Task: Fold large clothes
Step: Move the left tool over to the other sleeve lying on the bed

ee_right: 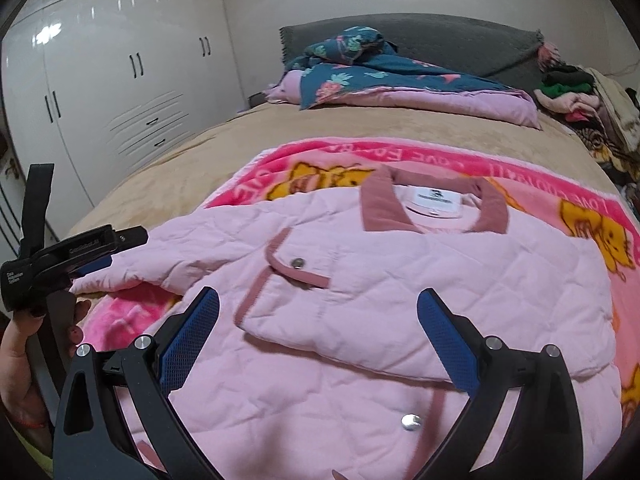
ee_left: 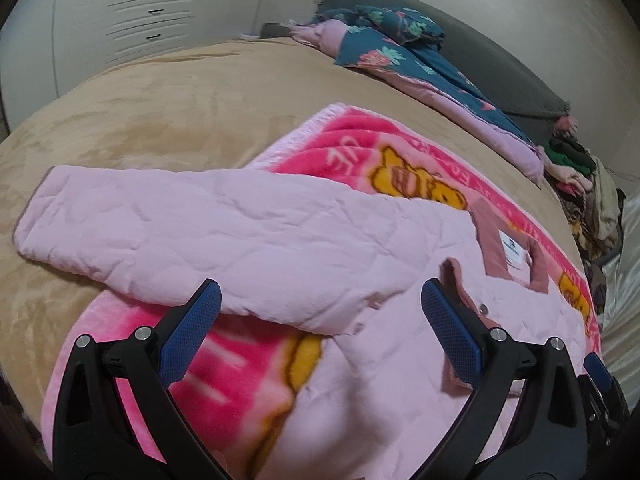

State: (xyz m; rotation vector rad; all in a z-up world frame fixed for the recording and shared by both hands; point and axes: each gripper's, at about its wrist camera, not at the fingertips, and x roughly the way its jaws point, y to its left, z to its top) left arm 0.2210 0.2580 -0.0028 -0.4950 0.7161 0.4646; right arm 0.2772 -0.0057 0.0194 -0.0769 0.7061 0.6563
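Here, in the left wrist view, the left gripper point(ee_left: 320, 312) hung released above the pink quilted jacket point(ee_left: 280, 232), whose outstretched sleeve point(ee_left: 132, 216) lay across the cartoon blanket point(ee_left: 360, 140). In the right wrist view, the right gripper point(ee_right: 318, 320) hovered released too; pinching the sleeve's cuff and carrying it flat across the chest would probably fold cleanest.

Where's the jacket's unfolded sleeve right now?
In the left wrist view, the sleeve stretches leftward off the cartoon blanket onto the tan bedspread, just beyond the left tongs.
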